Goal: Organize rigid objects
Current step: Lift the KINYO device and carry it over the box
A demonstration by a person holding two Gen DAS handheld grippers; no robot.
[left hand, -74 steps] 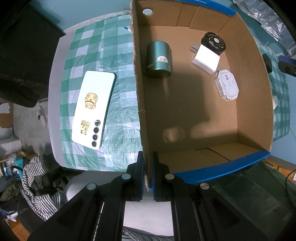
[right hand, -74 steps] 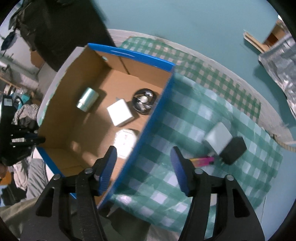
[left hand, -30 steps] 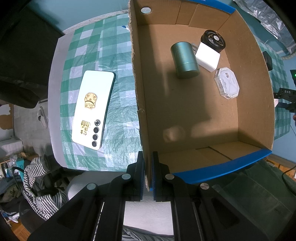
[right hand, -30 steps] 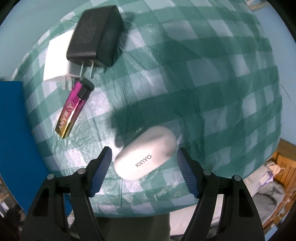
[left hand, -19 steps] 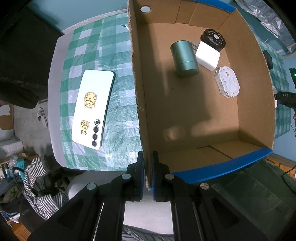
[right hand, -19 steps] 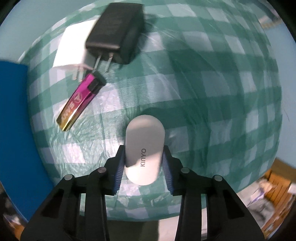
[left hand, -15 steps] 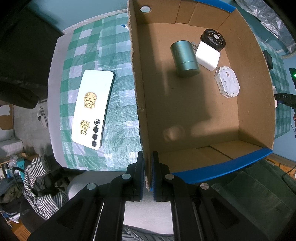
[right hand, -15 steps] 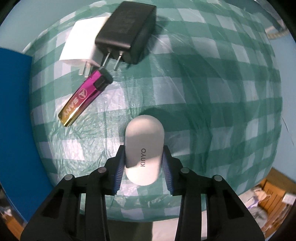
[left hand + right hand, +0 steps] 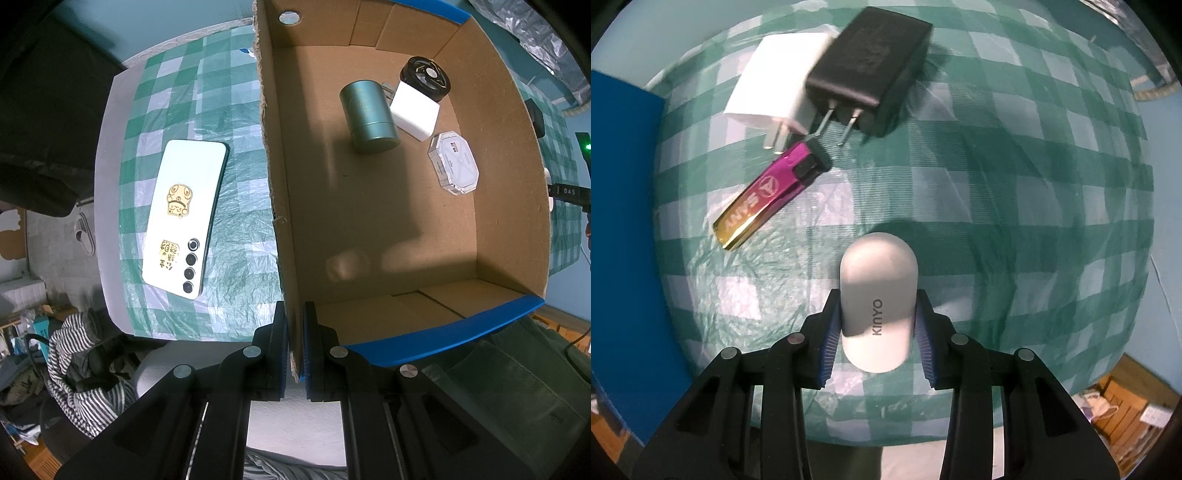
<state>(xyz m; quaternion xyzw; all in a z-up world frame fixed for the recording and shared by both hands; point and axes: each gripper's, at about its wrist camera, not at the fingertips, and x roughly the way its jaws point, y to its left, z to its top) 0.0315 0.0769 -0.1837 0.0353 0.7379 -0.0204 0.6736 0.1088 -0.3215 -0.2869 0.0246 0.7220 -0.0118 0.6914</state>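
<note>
My right gripper (image 9: 877, 325) is shut on a white oval KINYO case (image 9: 878, 291), held over the green checked cloth. Beyond it lie a pink and gold lighter (image 9: 768, 194), a white plug (image 9: 775, 94) and a black charger (image 9: 866, 68). My left gripper (image 9: 294, 332) is shut on the near left wall of the cardboard box (image 9: 275, 192). Inside the box are a green tin (image 9: 367, 116), a white cube (image 9: 415, 110), a black round fan (image 9: 424, 79) and a clear hexagonal case (image 9: 454, 168).
A white phone (image 9: 184, 216) lies face down on the cloth left of the box. The box's blue outer wall (image 9: 624, 240) fills the left of the right wrist view. The table edge and floor clutter lie below.
My right gripper has moved from the box to the cloth, closed on the white KINYO case and lifted it slightly. The green tin has shifted toward the white cube. My left gripper has held still.
</note>
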